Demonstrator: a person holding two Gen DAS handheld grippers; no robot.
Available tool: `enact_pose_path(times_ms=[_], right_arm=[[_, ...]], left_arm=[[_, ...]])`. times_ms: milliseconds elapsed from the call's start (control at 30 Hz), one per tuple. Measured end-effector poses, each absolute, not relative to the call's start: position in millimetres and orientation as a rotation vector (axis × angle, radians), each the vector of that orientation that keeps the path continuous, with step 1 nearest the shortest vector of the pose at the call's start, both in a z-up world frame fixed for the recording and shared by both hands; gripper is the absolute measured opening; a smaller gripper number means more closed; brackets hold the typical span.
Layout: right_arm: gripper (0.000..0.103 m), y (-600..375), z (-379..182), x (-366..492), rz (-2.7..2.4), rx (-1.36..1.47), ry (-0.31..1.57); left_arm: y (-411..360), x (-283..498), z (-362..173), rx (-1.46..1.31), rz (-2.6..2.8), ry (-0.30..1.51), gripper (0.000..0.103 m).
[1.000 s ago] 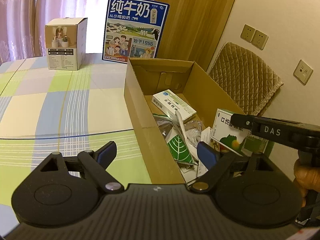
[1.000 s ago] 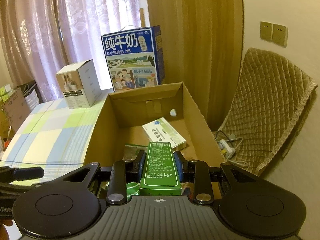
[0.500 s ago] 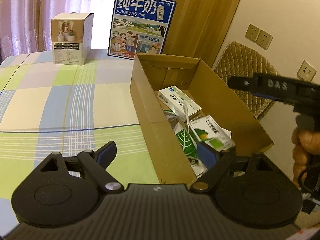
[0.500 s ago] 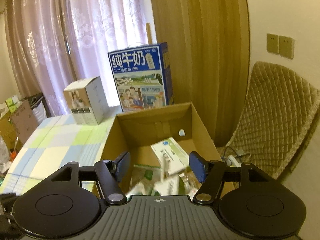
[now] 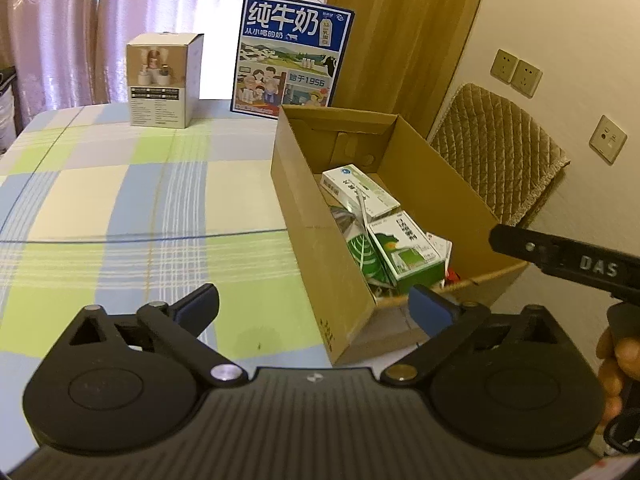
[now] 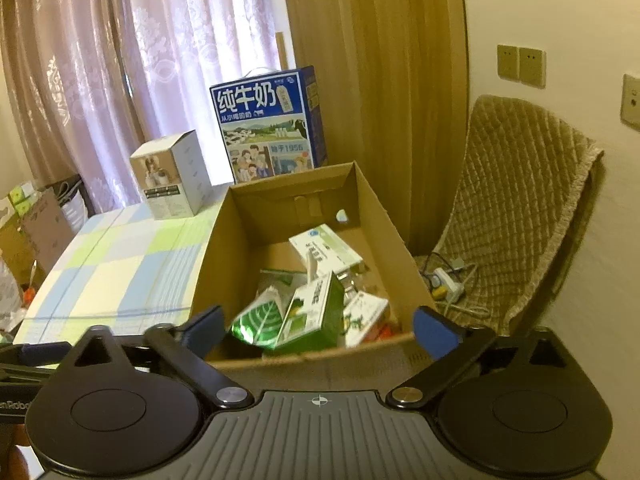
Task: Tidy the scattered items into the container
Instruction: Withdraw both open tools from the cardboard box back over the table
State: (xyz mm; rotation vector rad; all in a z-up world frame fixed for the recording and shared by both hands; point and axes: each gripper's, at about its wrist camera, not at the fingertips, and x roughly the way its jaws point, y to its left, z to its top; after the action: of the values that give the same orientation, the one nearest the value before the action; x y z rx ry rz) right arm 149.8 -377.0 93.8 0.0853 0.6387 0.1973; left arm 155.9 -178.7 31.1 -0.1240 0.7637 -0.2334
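The cardboard box [image 5: 304,216] stands open on the checked tablecloth [image 5: 120,200]. Inside it lie a green medicine box [image 5: 408,248], a white medicine box [image 5: 360,190] and a green leaf-print pouch [image 5: 364,252]. My left gripper [image 5: 314,306] hovers in front of the box's near corner, jaws opening wide, gripping nothing. My right gripper [image 6: 319,326] hangs above the box's [image 6: 216,256] near wall, jaws also opening, with nothing held. The green medicine box [image 6: 316,312] rests tilted on the pile just beyond it. A black arm marked DAS [image 5: 580,264] and a hand [image 5: 616,364] show at the right.
A blue milk carton [image 5: 292,52] and a small white box [image 5: 164,80] stand at the table's far edge. A padded chair [image 5: 500,152] sits right of the box against the wall. Cables and a plug strip [image 6: 448,284] lie on the floor.
The right gripper let go of the green medicine box, which dropped into the cardboard box. Both grippers spread wider and drew back from the box.
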Motion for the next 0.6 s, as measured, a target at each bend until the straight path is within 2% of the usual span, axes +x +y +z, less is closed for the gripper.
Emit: enact_pose_path(times_ms=[600], right_arm=[[0.101,-383,110,46,0.187,0.019,0.743]], left_arm=[[-187,60,57,-0.103,-0.191,0.772,0.102]])
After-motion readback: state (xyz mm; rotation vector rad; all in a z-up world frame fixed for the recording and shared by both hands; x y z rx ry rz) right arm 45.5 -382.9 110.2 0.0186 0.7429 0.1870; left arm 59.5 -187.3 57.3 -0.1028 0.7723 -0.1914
